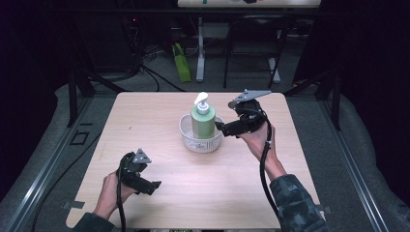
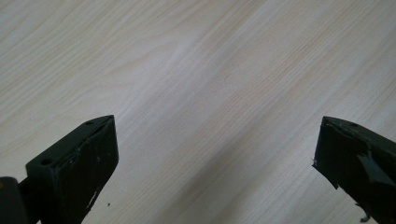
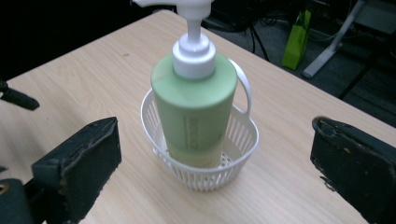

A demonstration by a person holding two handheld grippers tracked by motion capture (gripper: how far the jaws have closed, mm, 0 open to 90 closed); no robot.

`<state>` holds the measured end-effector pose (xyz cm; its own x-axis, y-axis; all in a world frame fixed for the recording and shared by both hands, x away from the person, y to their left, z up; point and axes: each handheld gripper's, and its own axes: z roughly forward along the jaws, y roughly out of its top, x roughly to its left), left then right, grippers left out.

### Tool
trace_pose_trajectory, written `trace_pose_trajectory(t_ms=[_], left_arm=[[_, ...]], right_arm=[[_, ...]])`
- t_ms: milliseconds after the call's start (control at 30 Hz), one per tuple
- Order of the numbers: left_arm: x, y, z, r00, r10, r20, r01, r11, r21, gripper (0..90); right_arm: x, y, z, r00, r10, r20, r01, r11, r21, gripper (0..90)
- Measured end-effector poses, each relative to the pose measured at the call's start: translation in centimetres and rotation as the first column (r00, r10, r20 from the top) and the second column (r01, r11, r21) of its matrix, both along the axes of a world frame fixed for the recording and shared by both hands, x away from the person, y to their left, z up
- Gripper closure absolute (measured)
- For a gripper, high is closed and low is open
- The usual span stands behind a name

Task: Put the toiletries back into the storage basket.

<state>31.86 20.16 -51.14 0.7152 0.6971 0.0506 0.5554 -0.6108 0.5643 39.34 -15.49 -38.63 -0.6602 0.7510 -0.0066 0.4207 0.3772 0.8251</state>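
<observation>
Worktop (image 1: 159, 193): pale wood-grain board; bare apart from the basket and bottle near mid-width, toward the far edge.
Right gripper (image 1: 221, 128): held just right of the basket, nearer the worktop's right edge, pointing left at the bottle. Jaws spread wide in the right gripper view, nothing between them, pads clear of bottle and basket alike. No earlier picture for comparison.
Left gripper (image 1: 155, 186): parked near the worktop's near-left corner, well apart from the basket. Jaws wide in the left gripper view, bare wood between them, nothing held.
Pump bottle (image 3: 196, 112): green body, white pump head; upright inside the basket, base on the basket floor, body leaning lightly toward the basket's far wall. Untouched by either gripper.
Basket (image 3: 205, 179): small white slotted tub with a loop handle at its far side; seated flat on the worktop, central, closer to the far edge than to the near edge.
Progress, judged: placement of the bottle in the basket reads as done; bottle stable, no support needed.
Remaining, judged: little beyond clearing the right gripper away from the basket. If lifting the bottle out were the aim instead, approach and closing on the body would still be ahead; the pictures do not settle which.
Risk, judged: pump head tall and top-heavy; sideways contact on retreat could tip the bottle or drag the light basket.
</observation>
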Motion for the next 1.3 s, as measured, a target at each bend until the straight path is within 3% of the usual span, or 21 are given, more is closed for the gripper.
trace_pose_trajectory(t_ms=[633,833,1100,1267,1300], left_arm=[[0.0,0.0,0.0,1.0000,0.002,-0.002,-0.002,1.0000,0.000,0.0],[0.1,0.0,-0.1,1.0000,0.002,-0.003,-0.002,1.0000,0.002,0.0],[0.0,0.0,0.0,1.0000,0.007,0.003,-0.007,1.0000,0.001,0.0],[0.1,-0.1,-0.1,1.0000,0.006,-0.001,-0.006,1.0000,0.005,0.0],[0.1,-0.1,0.0,1.0000,0.009,0.004,-0.009,0.9999,0.007,0.0]], right_arm=[[-4.8,-4.4,-1.4,0.9956,-0.050,-0.079,0.047,0.998,-0.036,0.0],[-6.7,-6.7,-3.5,0.9886,-0.093,-0.119,0.089,0.995,-0.034,0.0],[-8.2,-8.5,-5.9,0.9781,-0.140,-0.154,0.135,0.990,-0.047,0.0],[-8.7,-9.9,-7.7,0.9689,-0.169,-0.181,0.164,0.986,-0.041,0.0],[-8.8,-10.4,-8.3,0.9627,-0.188,-0.195,0.184,0.982,-0.038,0.0]])
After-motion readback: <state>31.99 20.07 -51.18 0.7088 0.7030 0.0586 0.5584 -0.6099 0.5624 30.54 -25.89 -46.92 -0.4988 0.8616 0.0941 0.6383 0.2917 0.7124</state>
